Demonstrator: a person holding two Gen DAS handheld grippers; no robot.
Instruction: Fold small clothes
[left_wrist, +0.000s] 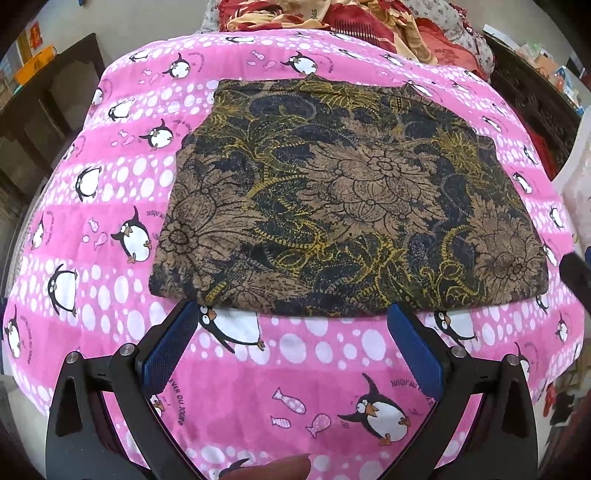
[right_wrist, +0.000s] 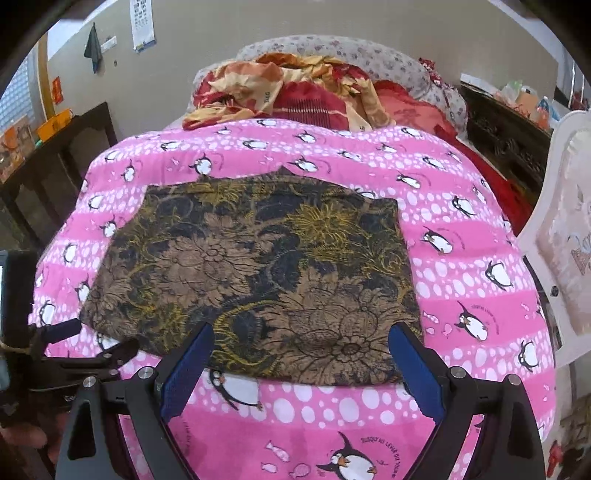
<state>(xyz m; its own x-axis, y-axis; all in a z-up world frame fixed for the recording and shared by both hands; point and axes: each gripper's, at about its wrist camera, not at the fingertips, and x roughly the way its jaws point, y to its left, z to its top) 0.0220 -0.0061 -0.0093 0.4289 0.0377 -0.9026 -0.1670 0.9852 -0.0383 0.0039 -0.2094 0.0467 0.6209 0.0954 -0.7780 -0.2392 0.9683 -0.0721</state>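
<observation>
Both jaws spread wide, nothing in them. The left hand-held gripper hangs just off the near edge of the folded floral garment, blue pads over the pink penguin blanket. The right hand-held gripper sits at the same hem, its tips overlapping the cloth in view. The garment lies flat mid-bed; a red and orange heap of bedding lies beyond it.

A pink penguin blanket covers the middle of the frame. Above it, at top centre, lies a red and yellow bedding heap. A calendar hangs at upper left; a dark cabinet stands at left.
</observation>
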